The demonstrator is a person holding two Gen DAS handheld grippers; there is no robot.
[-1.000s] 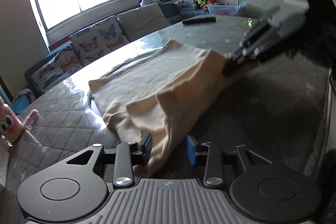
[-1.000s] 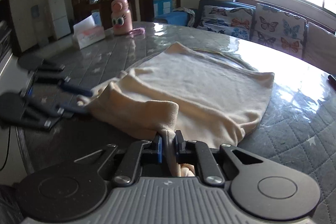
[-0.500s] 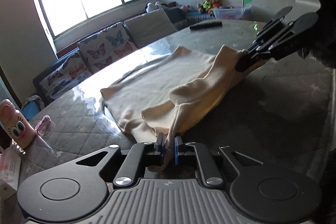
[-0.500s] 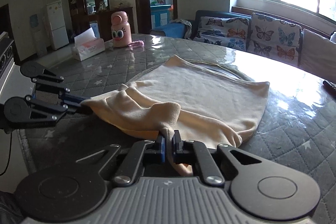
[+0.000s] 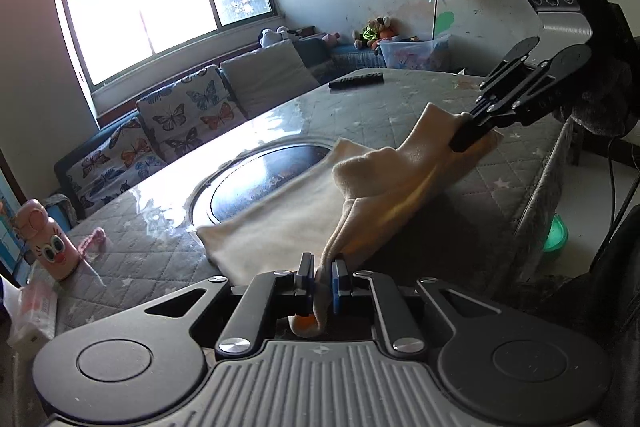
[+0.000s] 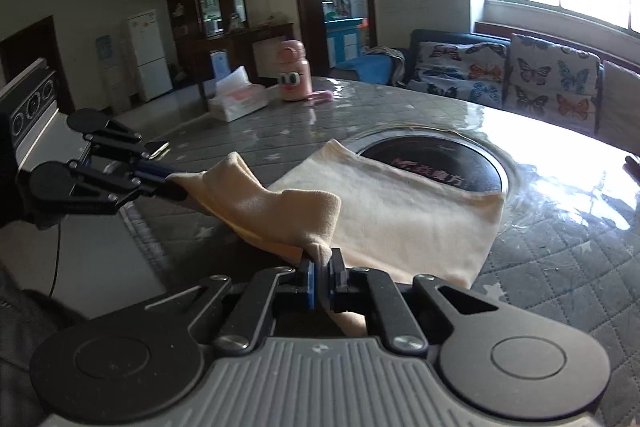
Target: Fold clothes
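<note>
A cream-coloured garment (image 5: 296,215) lies on the quilted grey table (image 5: 400,99), its near edge lifted off the surface. My left gripper (image 5: 321,273) is shut on one corner of that edge, cloth pinched between its blue pads. My right gripper (image 6: 320,277) is shut on the other corner. In the right wrist view the garment (image 6: 400,215) stretches between the two, and the left gripper (image 6: 168,183) holds its corner at the left. In the left wrist view the right gripper (image 5: 464,143) holds its corner at the upper right.
A round dark glass inset (image 6: 440,163) in the table is partly uncovered beyond the cloth. A pink bottle (image 6: 294,77) and a tissue box (image 6: 238,99) stand at the far side. A dark remote (image 5: 356,81) lies near the far edge. The table's near edge (image 5: 552,163) drops off.
My left gripper went from open to shut on the cloth corner. Both grippers have lifted and pulled the garment toward the near edge, uncovering the round glass inset.
</note>
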